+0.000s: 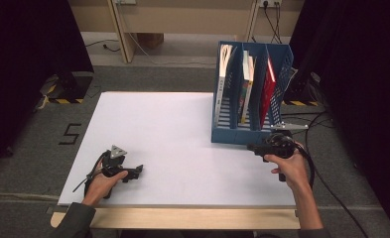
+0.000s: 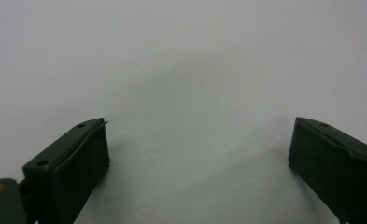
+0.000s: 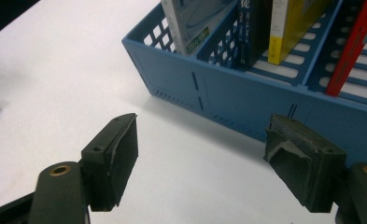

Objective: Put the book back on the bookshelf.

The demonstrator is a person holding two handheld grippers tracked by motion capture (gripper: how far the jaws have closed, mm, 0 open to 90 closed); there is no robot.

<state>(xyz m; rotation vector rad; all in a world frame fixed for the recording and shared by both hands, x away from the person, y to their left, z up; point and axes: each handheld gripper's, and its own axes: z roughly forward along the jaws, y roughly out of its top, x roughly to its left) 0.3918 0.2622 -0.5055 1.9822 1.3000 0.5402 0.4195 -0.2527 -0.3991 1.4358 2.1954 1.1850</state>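
White board (image 1: 177,144) covers the table, and at its near left the left gripper (image 1: 139,171) rests low on it, jaws spread wide with nothing but bare surface between them in the left gripper view (image 2: 197,172); parked like that, it looks set aside while the other hand works. Further right stands the blue rack (image 1: 227,134), its slots holding a pale book (image 1: 226,64), a yellow-spined one (image 1: 245,94) and a red one (image 1: 268,87), all upright and leaning on the dividers, likely so the spines can be reached from the front. Just before the rack's near wall, the right gripper (image 1: 252,148) points leftward along it, jaws well apart and empty (image 3: 202,161), with the blue wall (image 3: 246,100) close ahead. I judge it is free to reach for a book. Titles are too blurred to read, book tops are cut off in the right gripper view, and the hand covers much of that gripper from above.
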